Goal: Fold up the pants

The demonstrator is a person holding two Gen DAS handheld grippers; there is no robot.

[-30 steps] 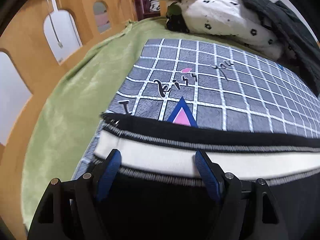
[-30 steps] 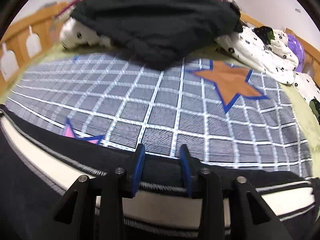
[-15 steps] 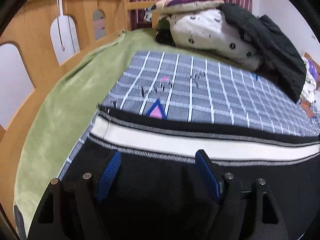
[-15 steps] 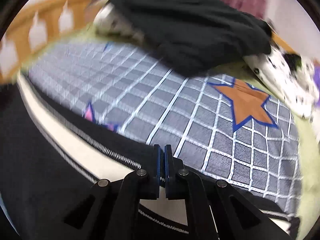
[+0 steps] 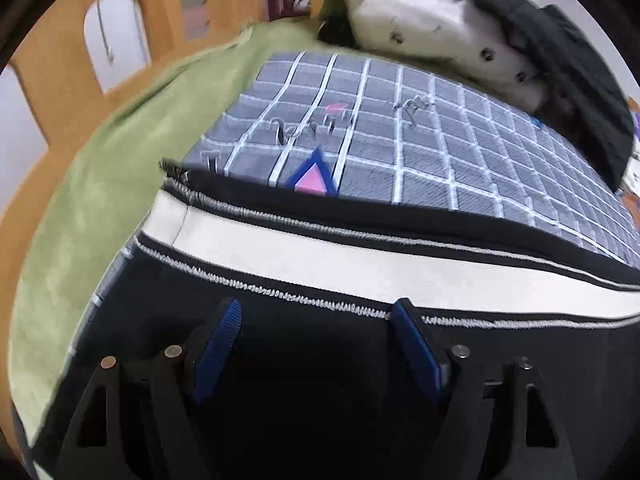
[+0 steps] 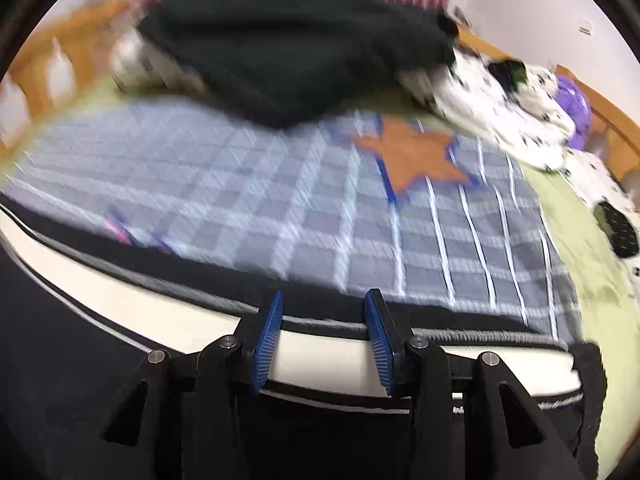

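In the left wrist view, the left gripper [image 5: 314, 312] is hovering with its blue-padded fingers [image 5: 218, 338] spread wide, gripping nothing. The black pants [image 5: 320, 380] are lying under and between the fingers, their white side stripe [image 5: 360, 268] running just ahead of the fingertips. Beyond the stripe, the grey checked blanket [image 5: 440, 152] is stretching toward a spotted white pillow [image 5: 440, 36].

In the right wrist view, which is blurred, the right gripper [image 6: 322, 304] is showing its fingers [image 6: 270, 332] parted moderately, empty, straddling the stripe [image 6: 328, 358] of the pants [image 6: 60, 340]. Ahead, an orange star [image 6: 412, 152] is showing on the blanket [image 6: 240, 200], with a dark garment [image 6: 296, 44] farther on.
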